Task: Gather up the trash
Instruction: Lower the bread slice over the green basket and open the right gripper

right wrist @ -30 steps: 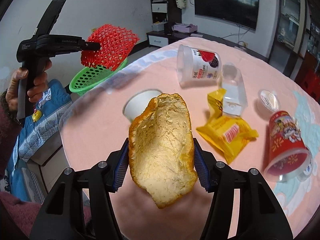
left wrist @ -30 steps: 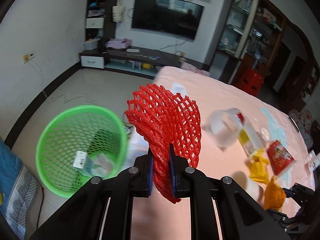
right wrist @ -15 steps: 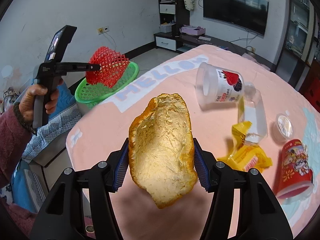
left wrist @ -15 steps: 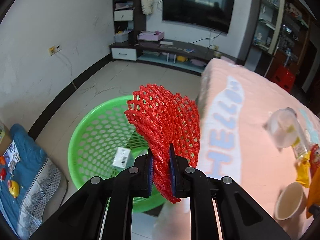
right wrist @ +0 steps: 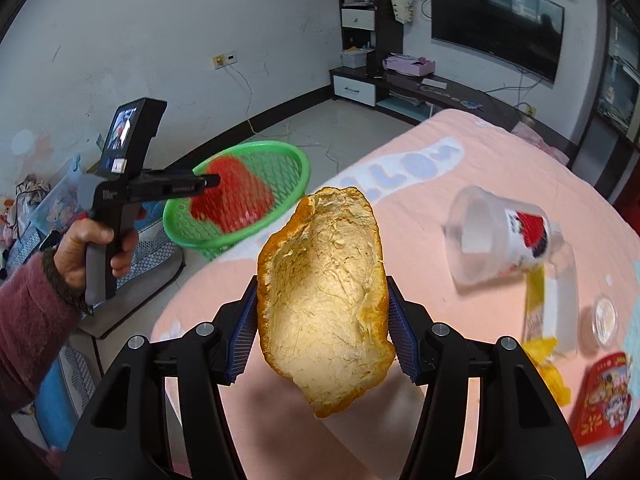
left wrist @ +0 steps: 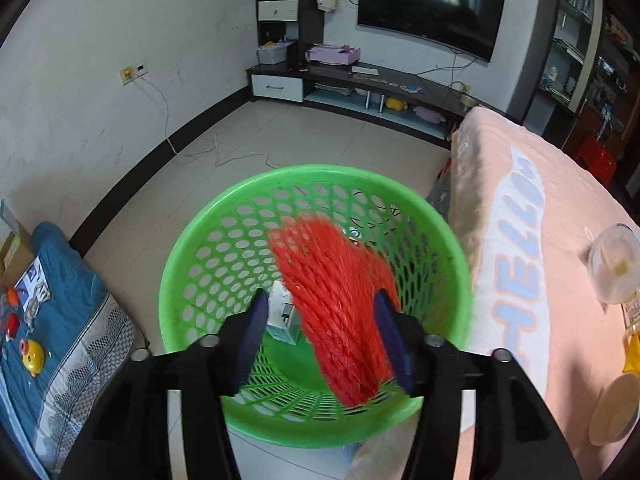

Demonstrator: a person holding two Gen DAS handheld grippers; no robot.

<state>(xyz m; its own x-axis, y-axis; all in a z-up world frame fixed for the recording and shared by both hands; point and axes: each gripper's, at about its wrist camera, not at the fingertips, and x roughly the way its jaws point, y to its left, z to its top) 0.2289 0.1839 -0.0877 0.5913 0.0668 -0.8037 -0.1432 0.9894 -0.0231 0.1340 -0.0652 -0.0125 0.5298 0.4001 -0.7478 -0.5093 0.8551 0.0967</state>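
Over the green mesh basket (left wrist: 192, 248) on the floor, my left gripper (left wrist: 320, 300) has its jaws opening. The red foam net (left wrist: 332, 312) is blurred between them and slipping down into the basket, no longer pinched. The right wrist view shows the same left gripper (right wrist: 212, 180) in a person's hand (right wrist: 88, 248), with the red net (right wrist: 232, 196) at the basket (right wrist: 296, 160). My right gripper (right wrist: 322, 292) is shut on a large piece of orange peel (right wrist: 324, 312), held above the pink table's near corner.
On the pink tablecloth (right wrist: 440, 184) lie a clear plastic cup (right wrist: 500, 236), a yellow wrapper (right wrist: 548, 364), a red cup (right wrist: 600, 396) and a paper cup (left wrist: 612, 408). A small white carton (left wrist: 282, 316) is in the basket. A blue cushion (left wrist: 60, 320) lies left of it.
My left gripper moved from over the table's edge to above the basket, then let go of the red net, which is dropping. The right gripper carried the peel toward the basket side.
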